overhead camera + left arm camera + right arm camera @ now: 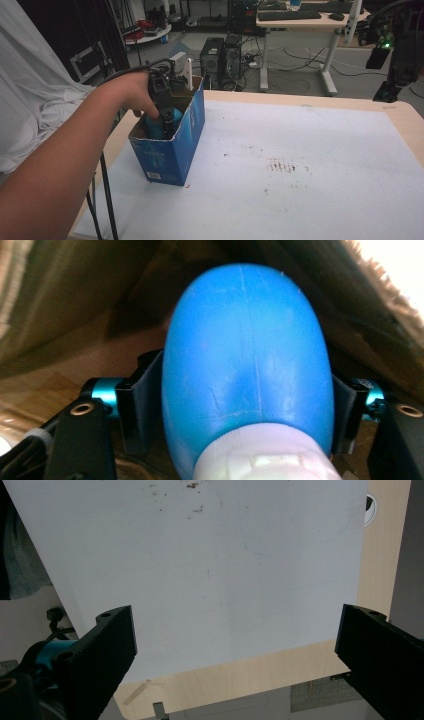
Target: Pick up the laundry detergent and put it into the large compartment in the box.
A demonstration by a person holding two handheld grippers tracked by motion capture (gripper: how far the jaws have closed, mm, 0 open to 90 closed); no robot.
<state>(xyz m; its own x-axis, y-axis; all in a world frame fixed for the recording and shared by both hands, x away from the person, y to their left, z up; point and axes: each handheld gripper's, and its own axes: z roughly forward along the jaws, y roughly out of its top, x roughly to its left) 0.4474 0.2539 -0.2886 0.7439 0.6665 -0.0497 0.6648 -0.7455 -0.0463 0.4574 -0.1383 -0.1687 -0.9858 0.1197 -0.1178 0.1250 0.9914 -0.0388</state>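
Note:
A blue cardboard box (172,150) stands open-topped at the table's left. A person's left hand holds my left gripper (162,107) down inside it. In the left gripper view the gripper (245,410) is shut on a rounded blue bottle (247,355) with a white cap (265,457); its black fingers (142,400) press on both sides, with brown cardboard walls behind. A bit of the blue bottle (155,127) peeks out of the box. My right gripper (240,635) is open, jaws wide apart and empty, above the white sheet (225,570).
The white sheet (300,165) covers the wooden table (405,115) and carries reddish stains (280,165). Computer towers (220,60) and a desk (310,20) stand behind. White cloth (30,90) hangs at left; a black device (395,45) is at the far right.

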